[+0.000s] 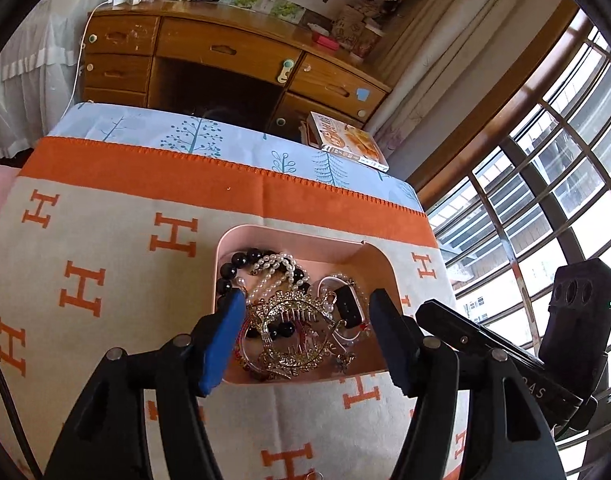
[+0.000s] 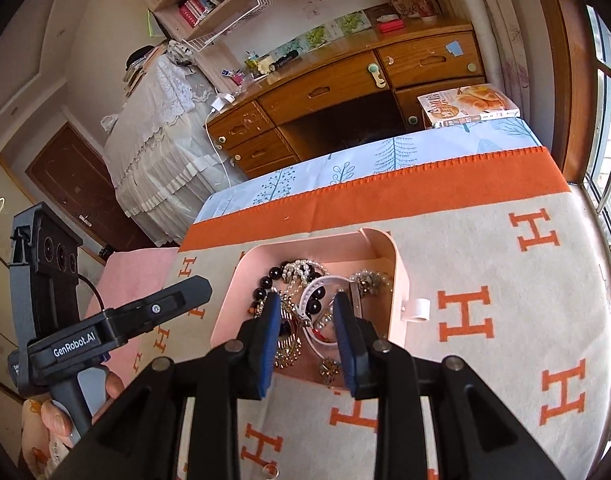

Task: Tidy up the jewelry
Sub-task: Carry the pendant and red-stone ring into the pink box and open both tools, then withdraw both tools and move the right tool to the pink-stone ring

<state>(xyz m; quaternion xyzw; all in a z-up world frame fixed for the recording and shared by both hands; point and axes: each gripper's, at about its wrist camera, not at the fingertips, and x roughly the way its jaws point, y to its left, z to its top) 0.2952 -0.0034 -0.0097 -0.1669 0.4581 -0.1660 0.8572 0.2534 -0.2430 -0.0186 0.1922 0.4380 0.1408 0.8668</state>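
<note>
Blanket: orange-bordered H-print blanket (image 1: 105, 240) spread across the table.
Tray: pink jewelry tray (image 1: 293, 236) sitting on it, toward six o'clock in both views.
Left gripper (image 1: 305, 320): blue pads spread wide, hovering over the tray, gripping nothing.
Right gripper (image 2: 307, 320): pads apart over the tray's near half, holding nothing.
Jewelry: gold hair comb (image 1: 293, 328), pearl strands (image 1: 273, 276), black bead bracelet (image 1: 241, 268), white-strapped watch (image 1: 347, 304), all heaped in the tray.

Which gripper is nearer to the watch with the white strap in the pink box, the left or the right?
Right. The right gripper hangs just above the watch, fingers around its strap. The left gripper hovers over the gold comb beside it.
</note>
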